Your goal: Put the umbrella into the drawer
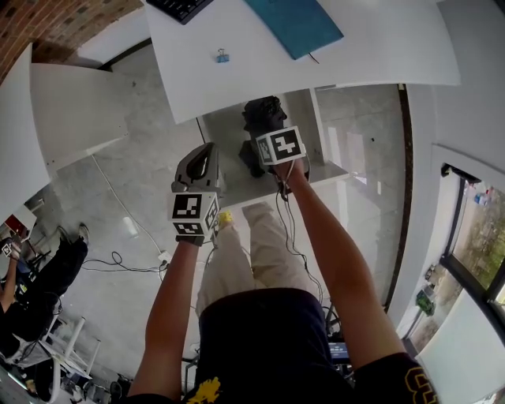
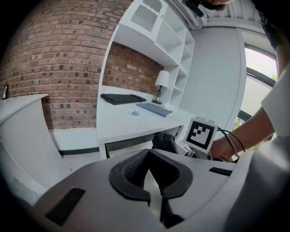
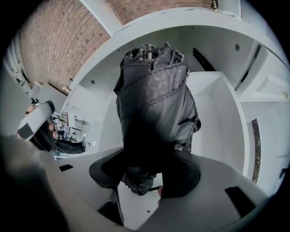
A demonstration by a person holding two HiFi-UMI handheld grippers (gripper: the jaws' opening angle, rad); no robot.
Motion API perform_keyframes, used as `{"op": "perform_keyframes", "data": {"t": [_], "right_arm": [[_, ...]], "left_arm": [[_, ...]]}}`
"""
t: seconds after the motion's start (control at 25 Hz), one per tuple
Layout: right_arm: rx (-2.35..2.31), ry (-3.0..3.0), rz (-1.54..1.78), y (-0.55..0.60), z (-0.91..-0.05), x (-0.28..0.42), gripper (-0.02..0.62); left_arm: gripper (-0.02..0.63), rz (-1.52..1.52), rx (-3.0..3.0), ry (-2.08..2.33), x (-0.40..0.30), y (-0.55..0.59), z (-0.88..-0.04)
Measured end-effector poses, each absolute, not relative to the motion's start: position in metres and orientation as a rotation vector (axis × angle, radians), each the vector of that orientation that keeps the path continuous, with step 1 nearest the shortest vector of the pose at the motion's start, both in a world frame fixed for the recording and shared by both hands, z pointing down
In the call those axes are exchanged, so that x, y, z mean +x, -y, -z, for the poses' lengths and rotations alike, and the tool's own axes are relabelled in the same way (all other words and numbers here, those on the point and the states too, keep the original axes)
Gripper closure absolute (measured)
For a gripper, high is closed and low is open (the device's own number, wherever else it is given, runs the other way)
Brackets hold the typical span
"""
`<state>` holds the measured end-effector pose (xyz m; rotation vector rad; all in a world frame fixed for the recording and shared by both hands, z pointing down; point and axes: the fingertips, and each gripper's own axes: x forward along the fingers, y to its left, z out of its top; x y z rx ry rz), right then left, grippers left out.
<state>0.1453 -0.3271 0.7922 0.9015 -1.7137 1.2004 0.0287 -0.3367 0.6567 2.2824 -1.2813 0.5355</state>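
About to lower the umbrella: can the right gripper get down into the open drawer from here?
Probably yes. The right gripper, shut on the umbrella, hangs over the open drawer with nothing visible between them; only the desk edge close behind might brush the umbrella.

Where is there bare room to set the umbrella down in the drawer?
The drawer looks empty. In the right gripper view, bare white floor shows between the umbrella and its right wall, less on the left. The desk above is busier near the keyboard, blue folder and clip.
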Motion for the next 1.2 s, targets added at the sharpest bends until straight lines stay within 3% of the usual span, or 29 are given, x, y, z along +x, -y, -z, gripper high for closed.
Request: {"op": "perform_keyframes", "data": {"t": [1.2], "right_arm": [[0.977,1.648,-1.208,0.347,-0.841,0.123,0.363]], "left_arm": [[0.592,-0.531,2.272,1.264,0.013,0.332,-0.666]]}}
